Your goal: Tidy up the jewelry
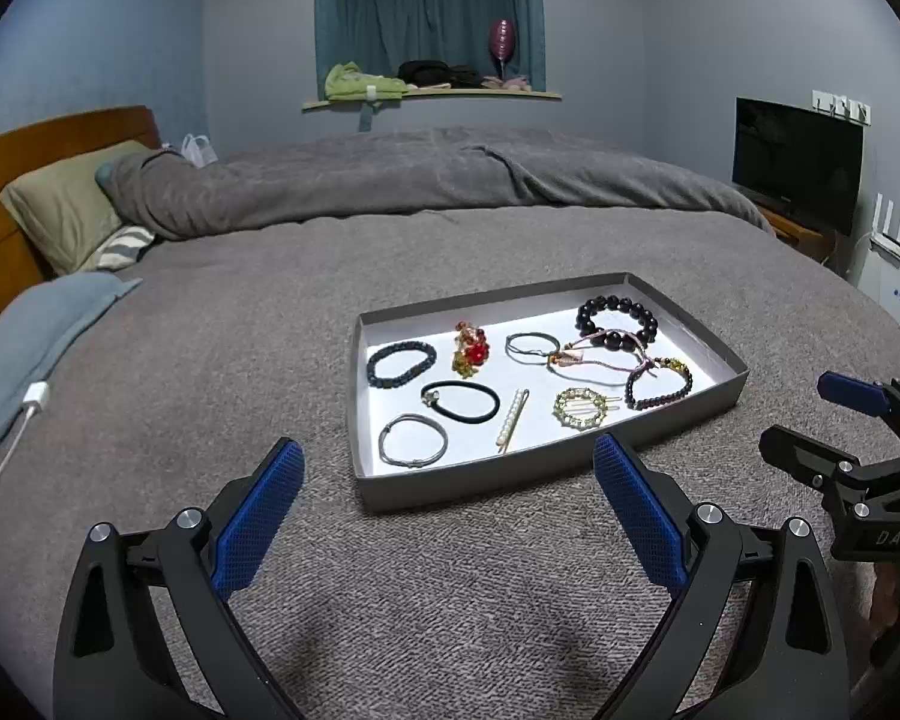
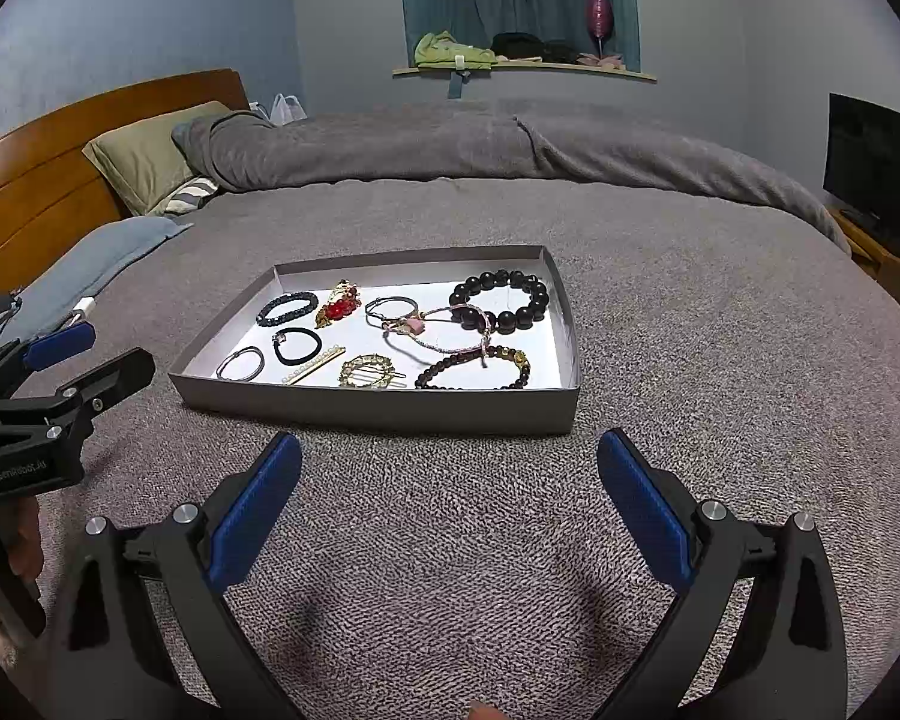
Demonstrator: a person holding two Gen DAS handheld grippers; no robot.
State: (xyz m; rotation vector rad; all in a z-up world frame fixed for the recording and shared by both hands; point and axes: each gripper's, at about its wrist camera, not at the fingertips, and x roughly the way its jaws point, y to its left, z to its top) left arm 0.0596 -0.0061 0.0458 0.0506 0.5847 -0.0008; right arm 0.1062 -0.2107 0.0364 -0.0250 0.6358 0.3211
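Right wrist view: I'm holding both the right hand-held gripper and the left hand-held gripper wide, empty; the pink cord at one o'clock, tangled across bracelets, risks dragging neighbours from the tray.

The tray lies on the bed. Within it, the large beaded bracelet sits at two o'clock, the wire bangle at seven, the pearl hairpin at six.
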